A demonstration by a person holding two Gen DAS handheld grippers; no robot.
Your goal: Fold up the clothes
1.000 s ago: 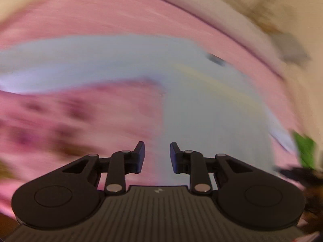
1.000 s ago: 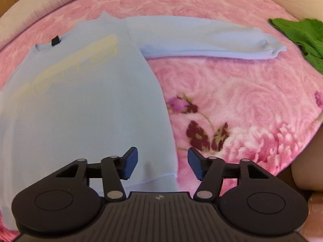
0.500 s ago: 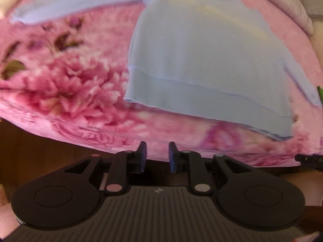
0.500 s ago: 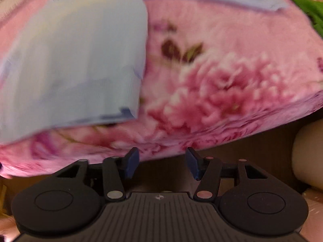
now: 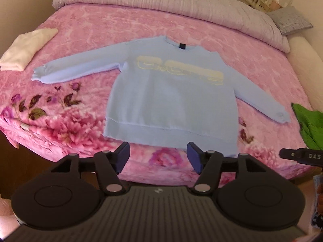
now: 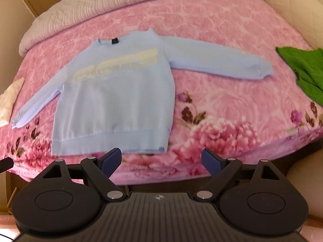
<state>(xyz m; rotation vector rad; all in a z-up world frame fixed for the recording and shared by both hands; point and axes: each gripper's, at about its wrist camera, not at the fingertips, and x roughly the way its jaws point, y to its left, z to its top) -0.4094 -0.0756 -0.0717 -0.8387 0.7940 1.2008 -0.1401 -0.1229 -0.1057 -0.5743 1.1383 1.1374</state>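
Left wrist view: light-blue sweatshirt (image 5: 171, 98) is seen spread flat, face up, on the pink floral blanket (image 5: 84, 32) of the bed, both sleeves stretched outward, hem nearest the bed edge. Left tongs (image 5: 158, 156) are held apart, empty, off the bed edge just short of the hem. A folded cream garment (image 5: 24, 48) is noted far left, a green garment (image 5: 308, 125) at right. Right wrist view: the sweatshirt (image 6: 121, 92) is seen fully unfolded; right tongs (image 6: 161, 161) are spread wide, nothing gripped, near the hem. No fold is judged made on this piece yet; sleeves and body remain to be folded.
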